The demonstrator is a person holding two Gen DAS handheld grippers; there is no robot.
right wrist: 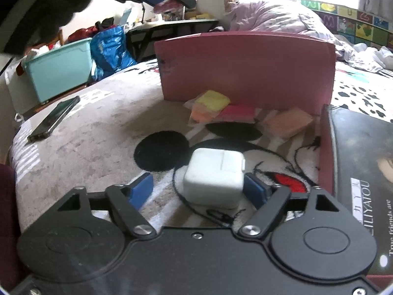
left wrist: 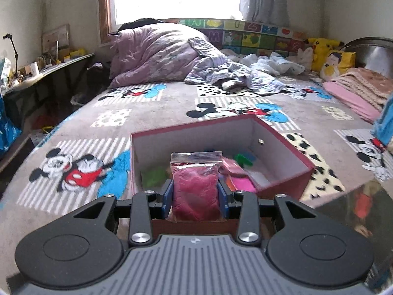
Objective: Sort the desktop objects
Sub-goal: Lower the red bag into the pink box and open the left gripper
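Observation:
My left gripper is shut on a small zip bag of dark red clay, held upright over the near edge of a red box with a white inside. Green and pink pieces lie in the box. In the right wrist view my right gripper stands open low over the blanket. A white charger block sits between its blue pads: the right pad is against it, the left pad is clear of it. The left gripper shows at the top left with the bag.
Beyond the charger, yellow, pink and orange clay bags lie against the box's pink wall. A dark printed lid lies at the right and a phone at the left bed edge. A teal bin stands off the bed.

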